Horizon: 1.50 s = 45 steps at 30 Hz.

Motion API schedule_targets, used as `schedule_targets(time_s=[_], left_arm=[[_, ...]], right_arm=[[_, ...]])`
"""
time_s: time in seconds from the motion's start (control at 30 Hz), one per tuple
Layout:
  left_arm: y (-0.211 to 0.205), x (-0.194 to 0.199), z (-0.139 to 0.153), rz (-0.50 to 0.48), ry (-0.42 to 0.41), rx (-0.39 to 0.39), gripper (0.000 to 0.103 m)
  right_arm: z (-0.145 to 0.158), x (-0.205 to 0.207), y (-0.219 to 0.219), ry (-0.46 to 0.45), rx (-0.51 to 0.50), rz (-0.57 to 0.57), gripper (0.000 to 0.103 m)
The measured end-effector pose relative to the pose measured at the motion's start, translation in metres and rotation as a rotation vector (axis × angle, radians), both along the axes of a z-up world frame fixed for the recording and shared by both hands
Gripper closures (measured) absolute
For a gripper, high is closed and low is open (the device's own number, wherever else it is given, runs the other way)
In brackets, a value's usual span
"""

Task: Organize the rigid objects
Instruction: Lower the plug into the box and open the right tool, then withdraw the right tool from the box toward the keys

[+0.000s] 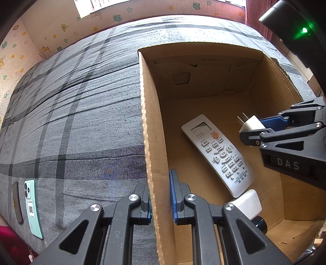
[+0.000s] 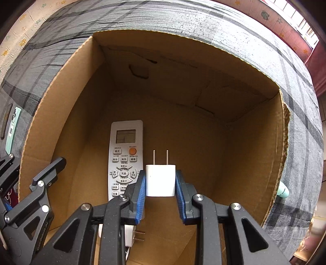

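Cardboard box [image 1: 154, 142]: its wall is clamped by the left gripper [image 1: 161, 195], a grip only that wrist view shows. Right gripper [image 2: 160, 183] grasps the white charger [image 2: 160, 180] inside the box above the remote [image 2: 124, 155], prongs pointing away toward the floor.

surface: bed [image 1: 81, 114] under a grey plaid sheet, creased
wall: cream wallpaper [image 1: 30, 40] with frog and star cartoon prints
window: bright daylight at top [image 1: 89, 6]
curtain: dark red, at the right [image 2: 319, 61]
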<state>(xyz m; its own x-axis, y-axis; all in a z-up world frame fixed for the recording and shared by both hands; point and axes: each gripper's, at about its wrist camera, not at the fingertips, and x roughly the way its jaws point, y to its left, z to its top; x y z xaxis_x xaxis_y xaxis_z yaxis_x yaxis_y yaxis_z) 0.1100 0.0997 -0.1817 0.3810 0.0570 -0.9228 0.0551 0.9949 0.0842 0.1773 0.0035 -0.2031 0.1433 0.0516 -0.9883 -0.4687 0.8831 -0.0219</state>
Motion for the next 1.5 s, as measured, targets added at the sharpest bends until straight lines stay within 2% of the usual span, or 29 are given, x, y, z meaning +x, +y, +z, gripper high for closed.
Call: schedule_targets(time_s=[0.23,0.6,0.67,0.8,0.87,1.0,1.2,1.5], left_arm=[[0.001,0.000,0.000,0.000,0.001,-0.001,0.088],[0.000,0.001,-0.001,-0.001,0.003,0.003,0.088],[0.000,0.001,-0.001,-0.002,0.003,0.005,0.088],[0.001,0.001,-0.001,-0.001,0.003,0.000,0.088],[0.001,0.001,-0.001,0.000,0.003,0.000,0.088],[0.002,0.001,-0.001,0.000,0.003,0.001,0.088],[0.002,0.001,-0.001,0.000,0.003,0.002,0.088],[0.000,0.001,-0.001,-0.002,0.004,0.007,0.088]], right_arm=[[-0.013,0.006,0.007,0.020,-0.009,-0.007,0.074],[-0.014,0.007,0.004,0.019,0.006,-0.017,0.074],[-0.012,0.007,0.002,0.013,0.016,-0.019,0.061],[0.002,0.003,-0.004,-0.001,0.043,-0.021,0.048],[0.009,0.002,-0.007,-0.018,0.048,-0.020,0.039],[0.024,-0.002,-0.007,-0.040,0.066,-0.019,0.035],[0.045,-0.013,-0.007,-0.105,0.042,-0.004,0.023],[0.068,-0.014,-0.026,-0.136,0.059,-0.028,0.007]])
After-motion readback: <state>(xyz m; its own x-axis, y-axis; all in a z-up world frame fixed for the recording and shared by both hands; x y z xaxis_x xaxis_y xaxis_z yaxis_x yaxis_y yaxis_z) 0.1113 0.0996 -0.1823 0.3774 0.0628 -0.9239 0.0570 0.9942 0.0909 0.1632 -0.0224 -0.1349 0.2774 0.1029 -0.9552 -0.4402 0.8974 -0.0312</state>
